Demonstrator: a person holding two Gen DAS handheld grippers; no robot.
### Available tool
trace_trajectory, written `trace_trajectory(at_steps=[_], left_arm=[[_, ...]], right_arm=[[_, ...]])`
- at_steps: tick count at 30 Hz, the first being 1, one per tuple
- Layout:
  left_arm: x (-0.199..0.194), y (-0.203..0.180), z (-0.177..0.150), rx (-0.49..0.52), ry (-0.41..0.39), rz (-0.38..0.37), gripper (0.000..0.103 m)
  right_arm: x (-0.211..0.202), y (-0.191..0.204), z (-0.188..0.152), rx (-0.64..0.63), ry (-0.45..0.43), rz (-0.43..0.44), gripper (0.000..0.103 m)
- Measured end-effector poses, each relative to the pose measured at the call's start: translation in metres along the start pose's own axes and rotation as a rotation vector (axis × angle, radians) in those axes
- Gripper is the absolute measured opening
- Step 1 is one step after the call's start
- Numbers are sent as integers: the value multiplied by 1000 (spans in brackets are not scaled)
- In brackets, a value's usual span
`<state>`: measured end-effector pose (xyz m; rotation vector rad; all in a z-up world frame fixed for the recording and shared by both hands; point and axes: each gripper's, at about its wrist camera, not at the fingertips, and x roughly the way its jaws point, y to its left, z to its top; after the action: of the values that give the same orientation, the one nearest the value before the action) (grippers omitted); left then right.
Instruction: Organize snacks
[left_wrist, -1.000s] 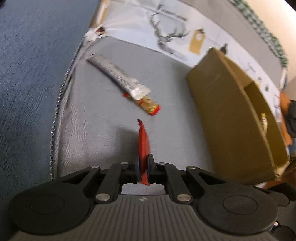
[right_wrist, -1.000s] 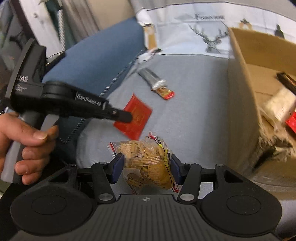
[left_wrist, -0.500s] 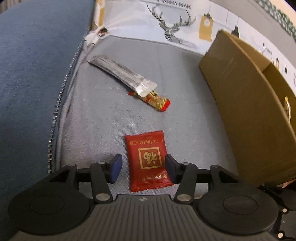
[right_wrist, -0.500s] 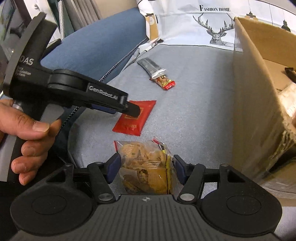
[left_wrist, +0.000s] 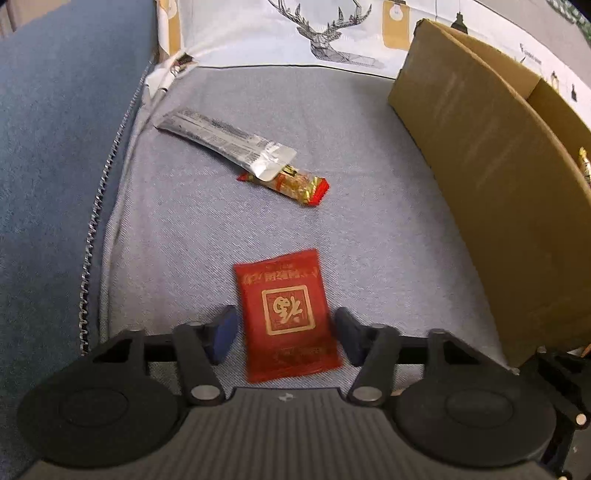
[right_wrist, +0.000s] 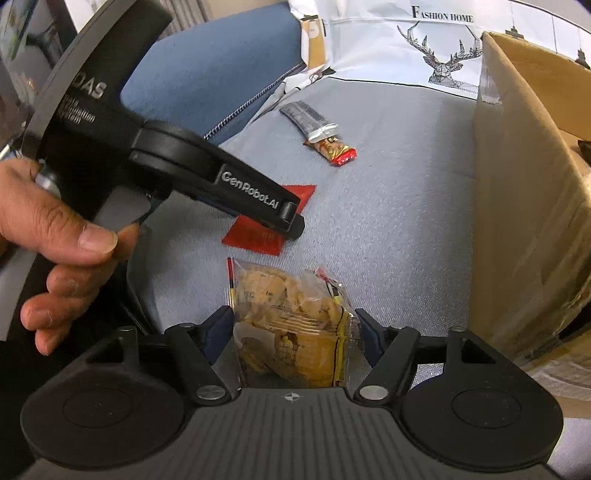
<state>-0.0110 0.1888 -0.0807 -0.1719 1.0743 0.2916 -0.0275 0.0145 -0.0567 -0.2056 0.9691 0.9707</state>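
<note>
left gripper (left_wrist: 284, 332) fingers released, flat red foil sachet (left_wrist: 286, 314) lying between | right gripper (right_wrist: 295, 332) fingers just widened; clear crinkly cracker bag (right_wrist: 291, 325) loose between | tip: square up; clench mid-packet; carry to brown cardboard box (left_wrist: 498, 206)

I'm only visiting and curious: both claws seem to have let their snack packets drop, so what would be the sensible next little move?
Probably draw the left gripper back off the red sachet, which lies flat on the grey cushion between jaws that have just opened. The right gripper, also just opening, straddles the clear bag of crackers. Then reach for the silver wrapper.
</note>
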Motion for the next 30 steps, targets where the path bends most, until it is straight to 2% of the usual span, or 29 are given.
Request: trace_trajectory(at_steps=[3, 8, 11, 18, 30], left_arm=[[-1, 1, -1, -12, -15, 5, 48], [-9, 18, -2, -104, -49, -35, 47], [-15, 25, -3, -145, -72, -57, 47], [-25, 22, -5, -139, -124, -89, 47], [-26, 24, -5, -152, -122, -91, 47]], right_arm=[[2, 2, -1, -16, 2, -9, 71], [-3, 3, -4, -41, -16, -12, 62], [-9, 2, -4, -47, -42, -23, 61], [-14, -5, -3, -8, -67, -37, 61], [-13, -4, -4, -11, -61, -35, 61]])
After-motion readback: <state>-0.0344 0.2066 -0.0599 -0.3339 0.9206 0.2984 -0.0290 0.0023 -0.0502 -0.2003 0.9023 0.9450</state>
